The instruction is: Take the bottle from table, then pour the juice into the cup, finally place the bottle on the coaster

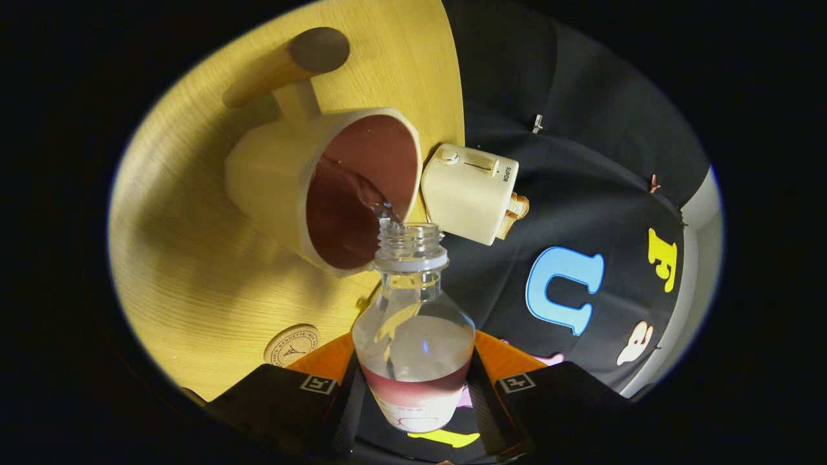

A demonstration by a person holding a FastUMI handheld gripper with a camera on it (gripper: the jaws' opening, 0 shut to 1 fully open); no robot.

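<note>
Gripped between my fingers (413,387), both pressing its sides, the uncapped bottle (413,342) tips toward the cup (323,187) on the worktop (187,271), liquid streaming in; the coaster (292,345) lies beside the fingers.

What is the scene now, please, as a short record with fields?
jaws: shut on the bottle, one at each side of its body
bottle: uncapped, tilted, mouth at the cup rim
liquid: clear stream running into the cup
cup: cream outside, brown inside, on the wooden table
coaster: round, on the table, bare
toaster: beside the cup, bread in it
</note>
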